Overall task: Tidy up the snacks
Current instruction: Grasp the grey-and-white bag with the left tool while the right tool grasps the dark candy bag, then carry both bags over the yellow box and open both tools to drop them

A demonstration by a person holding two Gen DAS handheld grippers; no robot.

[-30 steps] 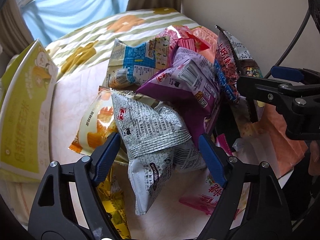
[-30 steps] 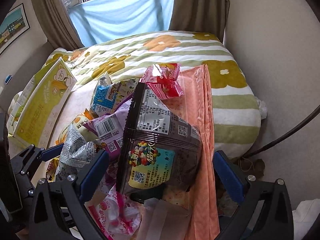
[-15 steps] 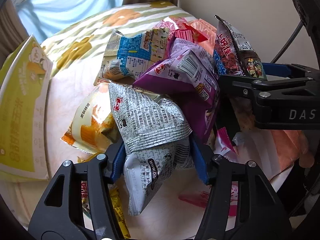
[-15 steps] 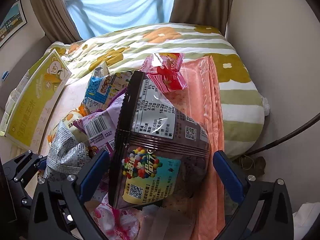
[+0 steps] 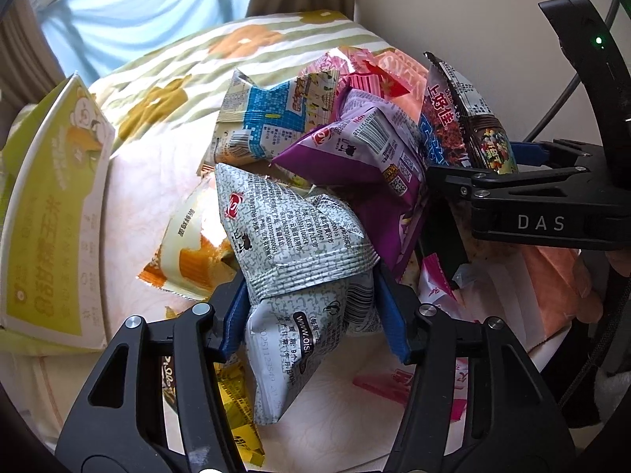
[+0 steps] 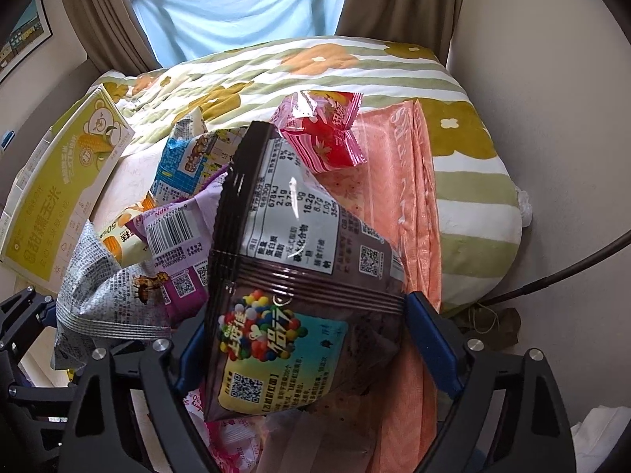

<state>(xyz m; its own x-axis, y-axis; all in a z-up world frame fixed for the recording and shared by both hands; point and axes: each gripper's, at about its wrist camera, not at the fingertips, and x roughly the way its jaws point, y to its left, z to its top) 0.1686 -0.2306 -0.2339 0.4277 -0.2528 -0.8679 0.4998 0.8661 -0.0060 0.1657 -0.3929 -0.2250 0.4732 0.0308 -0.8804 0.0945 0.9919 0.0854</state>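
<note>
A heap of snack packets lies on a bed. My left gripper (image 5: 311,311) is shut on a grey-and-white packet (image 5: 292,236) at the front of the heap. My right gripper (image 6: 299,339) is shut on a dark brown candy packet (image 6: 299,276) that stands upright; the same brown packet (image 5: 477,130) shows at the right in the left wrist view. A purple packet (image 5: 370,165), a blue-and-white packet (image 5: 272,122), an orange-and-cream packet (image 5: 193,256) and a red-and-pink packet (image 6: 323,134) lie in the heap.
A large yellow-green corn box (image 5: 51,213) lies at the left. An orange-pink plastic bag (image 6: 398,197) lies under the heap at the right. A striped flowered quilt (image 6: 315,63) covers the bed behind. A wall and a cable (image 6: 560,272) are at the right.
My left gripper has closed from open onto the grey-and-white packet. My right gripper has closed from wide open onto the brown candy packet, and both have moved in closer.
</note>
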